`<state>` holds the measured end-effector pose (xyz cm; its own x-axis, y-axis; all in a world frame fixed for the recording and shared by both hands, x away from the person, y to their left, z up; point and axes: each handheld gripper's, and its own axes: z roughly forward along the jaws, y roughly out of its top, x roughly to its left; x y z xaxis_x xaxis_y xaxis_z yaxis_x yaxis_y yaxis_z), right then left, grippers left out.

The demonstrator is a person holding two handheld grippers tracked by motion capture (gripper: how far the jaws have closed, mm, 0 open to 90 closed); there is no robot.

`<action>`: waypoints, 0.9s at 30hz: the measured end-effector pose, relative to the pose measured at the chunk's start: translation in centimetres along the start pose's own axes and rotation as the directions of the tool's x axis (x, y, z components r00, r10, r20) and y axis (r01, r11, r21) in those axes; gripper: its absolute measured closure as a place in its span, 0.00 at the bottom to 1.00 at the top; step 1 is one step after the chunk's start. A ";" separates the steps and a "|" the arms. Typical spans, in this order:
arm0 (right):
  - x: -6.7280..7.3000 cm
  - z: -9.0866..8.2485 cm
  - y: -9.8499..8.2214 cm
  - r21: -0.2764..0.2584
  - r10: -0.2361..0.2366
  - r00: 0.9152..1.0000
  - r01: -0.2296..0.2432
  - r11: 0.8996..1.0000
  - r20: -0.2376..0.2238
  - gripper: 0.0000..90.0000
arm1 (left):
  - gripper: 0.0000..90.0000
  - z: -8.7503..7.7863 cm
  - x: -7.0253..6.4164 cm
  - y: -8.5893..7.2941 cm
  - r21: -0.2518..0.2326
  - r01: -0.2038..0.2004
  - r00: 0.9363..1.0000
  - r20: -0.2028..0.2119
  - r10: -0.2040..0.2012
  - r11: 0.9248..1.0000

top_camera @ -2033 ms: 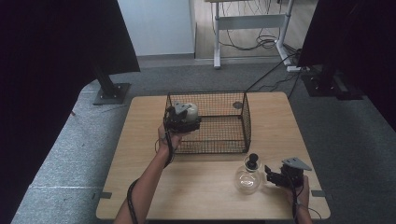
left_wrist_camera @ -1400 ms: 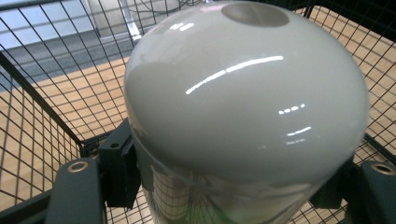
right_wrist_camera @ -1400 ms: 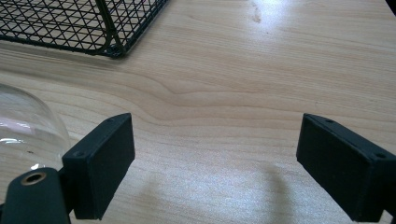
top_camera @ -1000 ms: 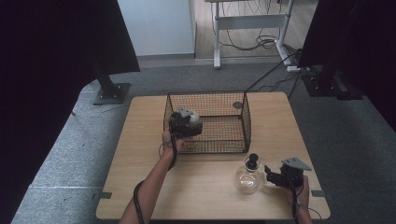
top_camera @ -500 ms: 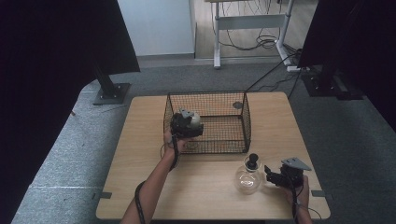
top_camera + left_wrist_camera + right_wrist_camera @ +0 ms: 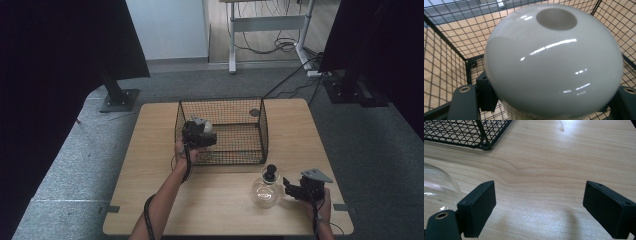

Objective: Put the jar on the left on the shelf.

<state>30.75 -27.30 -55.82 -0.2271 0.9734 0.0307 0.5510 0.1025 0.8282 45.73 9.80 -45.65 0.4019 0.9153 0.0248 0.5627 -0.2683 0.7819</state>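
Observation:
A glossy white globe (image 6: pixel 554 62) with a round hole near its top sits between the jaws of my left gripper (image 6: pixel 554 100), whose pads clamp its lower neck. The jaws have just been opening a little, with the globe still between them. In the high view the left gripper (image 6: pixel 200 134) holds the globe (image 6: pixel 208 127) inside the front left corner of the black wire basket (image 6: pixel 220 100). My right gripper (image 6: pixel 286 186) rests open on the table just right of a clear round glass flask (image 6: pixel 264 194) with a black stopper (image 6: pixel 270 173). The right gripper (image 6: pixel 539 207) has only bare wood between its pads.
The wooden table (image 6: pixel 150 150) carries the basket at mid-back; the basket's corner (image 6: pixel 484 143) and the flask's wall (image 6: pixel 436 185) lie ahead and left of the right jaws. Black stands (image 6: pixel 117 97) and grey carpet surround the table.
The left gripper with the globe has sunk slightly into the basket since the oldest frame, then stayed still. The right gripper and the flask have not moved.

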 end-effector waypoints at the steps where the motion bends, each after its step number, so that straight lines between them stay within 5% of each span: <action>1: 0.0 0.0 0.0 0.001 0.000 1.000 0.000 1.000 0.000 0.12 | 0.29 -0.1 0.1 0.0 -0.002 0.002 1.000 -0.004 -0.002 1.000; 12: 0.1 0.0 0.0 0.002 -0.003 1.000 0.003 1.000 0.002 0.12 | 0.19 -0.4 -0.2 0.2 0.001 -0.024 0.999 -0.032 0.024 1.000; 27: 0.1 0.1 0.0 0.009 -0.010 1.000 0.010 1.000 -0.001 0.12 | 0.08 -1.6 -0.4 0.2 -0.039 -0.050 0.999 0.005 0.050 0.998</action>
<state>30.79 -27.19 -55.84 -0.2335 0.9721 0.0226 0.5558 0.1143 0.8234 44.50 9.90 -44.52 0.4334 0.8991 0.0611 0.5136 -0.3021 0.8031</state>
